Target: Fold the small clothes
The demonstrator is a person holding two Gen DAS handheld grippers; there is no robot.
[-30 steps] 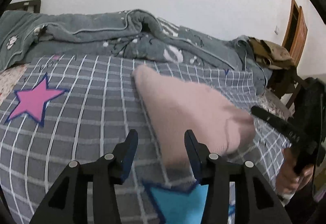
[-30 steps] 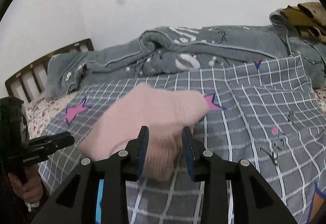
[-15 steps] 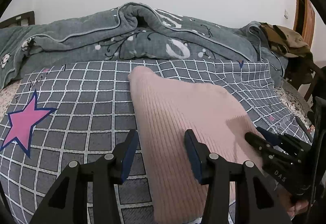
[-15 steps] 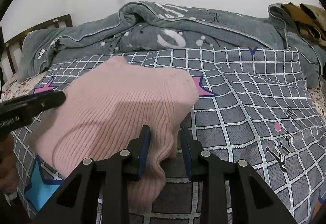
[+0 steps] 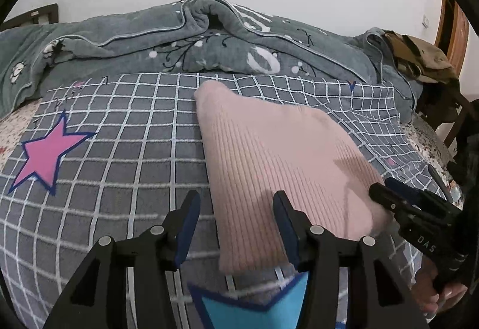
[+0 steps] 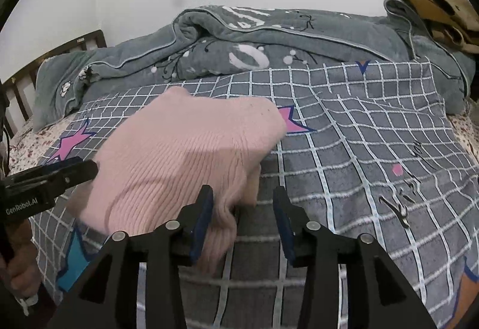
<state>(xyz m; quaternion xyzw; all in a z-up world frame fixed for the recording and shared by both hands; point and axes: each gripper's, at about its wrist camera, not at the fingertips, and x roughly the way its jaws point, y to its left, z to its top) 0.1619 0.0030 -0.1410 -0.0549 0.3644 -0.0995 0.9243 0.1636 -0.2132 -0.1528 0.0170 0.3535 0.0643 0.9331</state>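
Pink ribbed garment point(image 5: 278, 155): folded, lying on the grey checked blanket point(image 5: 125, 155), near its middle.
Left gripper point(image 5: 236, 224): jaws apart and opening, the garment's near left corner between them, pads not pressing.
Right gripper point(image 6: 243, 216): jaws apart and opening; the garment's near right edge against the left pad.
Far side: rumpled grey quilt point(image 5: 209, 42).
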